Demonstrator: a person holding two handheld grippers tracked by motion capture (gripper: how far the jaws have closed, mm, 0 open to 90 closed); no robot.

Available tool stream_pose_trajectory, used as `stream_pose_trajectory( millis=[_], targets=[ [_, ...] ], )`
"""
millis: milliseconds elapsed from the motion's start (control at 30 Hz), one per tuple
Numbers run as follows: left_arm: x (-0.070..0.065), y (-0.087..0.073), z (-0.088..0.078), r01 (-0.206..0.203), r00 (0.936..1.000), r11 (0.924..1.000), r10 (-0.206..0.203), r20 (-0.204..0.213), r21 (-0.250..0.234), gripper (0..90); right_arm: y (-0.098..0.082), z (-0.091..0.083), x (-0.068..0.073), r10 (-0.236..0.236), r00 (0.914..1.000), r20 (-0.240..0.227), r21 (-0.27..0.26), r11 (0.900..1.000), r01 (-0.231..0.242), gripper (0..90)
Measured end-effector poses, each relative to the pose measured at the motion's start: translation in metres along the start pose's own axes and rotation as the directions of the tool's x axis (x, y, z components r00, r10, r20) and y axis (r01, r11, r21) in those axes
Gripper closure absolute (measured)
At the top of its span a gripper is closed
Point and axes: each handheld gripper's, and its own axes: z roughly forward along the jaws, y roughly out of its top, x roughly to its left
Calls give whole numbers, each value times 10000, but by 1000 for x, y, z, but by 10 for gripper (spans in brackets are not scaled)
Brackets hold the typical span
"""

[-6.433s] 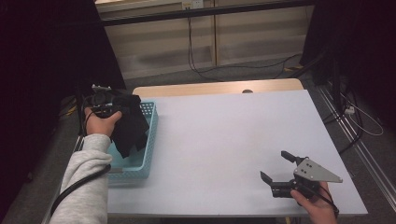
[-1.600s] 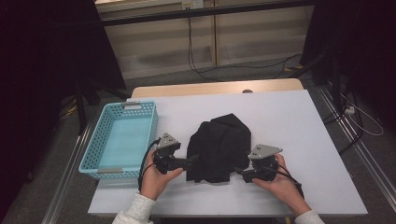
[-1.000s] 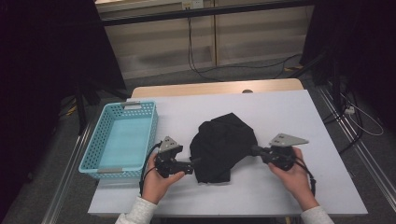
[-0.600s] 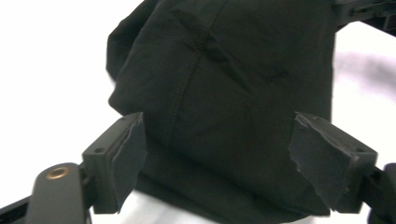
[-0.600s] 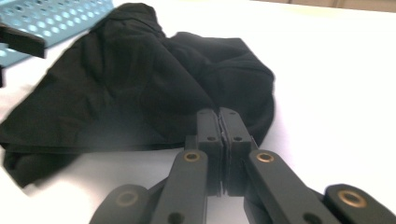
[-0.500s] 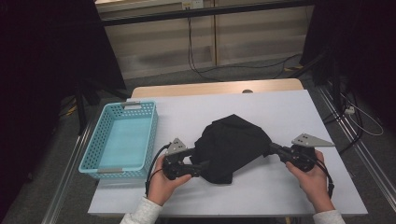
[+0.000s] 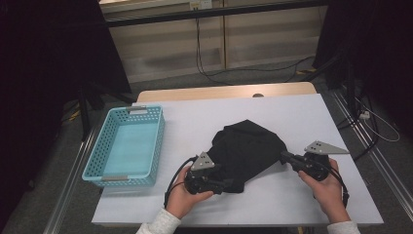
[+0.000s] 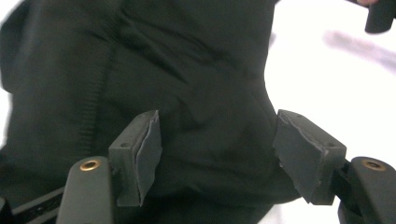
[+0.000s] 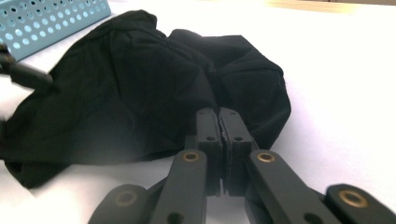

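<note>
Your left gripper has its jaws apart, just closing around the black garment on the white worktop; your right gripper pinches its edge.

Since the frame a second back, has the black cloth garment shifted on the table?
Yes. In the high view the black cloth garment has slid right, away from the light blue perforated plastic basket, leaving a wider strip of white table between them.

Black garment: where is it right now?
In the high view the black garment lies crumpled on the white table, right of the blue basket, between the left gripper and the right gripper.
</note>
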Motion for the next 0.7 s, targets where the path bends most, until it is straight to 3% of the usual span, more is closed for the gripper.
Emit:
stream_pose_trajectory(
  millis=[133, 233, 333, 367, 433, 500, 533, 667, 700],
  targets=[
    [0, -4, 5, -63, 10000, 9999, 64, -13, 130, 299, 0, 1, 1, -89, 10000, 38, 191, 9998, 88, 876],
    [-6, -3, 8, -459, 9987, 9981, 468, -194, 419, 283, -1, 0, 1, -79, 10000, 19, 162, 9998, 79, 873],
    [-9, -2, 9, -548, 9978, 9971, 567, -340, 532, 312, 0, -1, 0, -54, 10000, 45, 198, 9998, 53, 872],
    [-10, -1, 9, -714, 9967, 9950, 739, -333, 699, 408, 1, -2, -1, -36, 9999, 116, 223, 9997, 34, 868],
    [-10, -1, 9, -783, 9958, 9942, 816, -418, 741, 446, 1, -3, -1, -27, 9999, 136, 205, 9998, 24, 867],
    [-10, 1, 6, -602, 9967, 9938, 649, -483, 939, 569, 1, -3, -1, -121, 9998, 138, 123, 9999, 120, 863],
    [-10, 2, 5, -375, 9982, 9937, 421, -421, 1060, 719, 1, -3, 0, -245, 9997, 73, 154, 9996, 244, 868],
    [-9, 3, 1, -178, 9986, 9944, 229, -478, 1043, 804, 1, -1, 1, -402, 9992, 18, 283, 9988, 402, 844],
    [-6, 7, -6, 22, 9993, 9965, 8, -361, 836, 813, 0, -1, 2, -583, 9983, -20, 355, 9977, 584, 793]
  ],
)
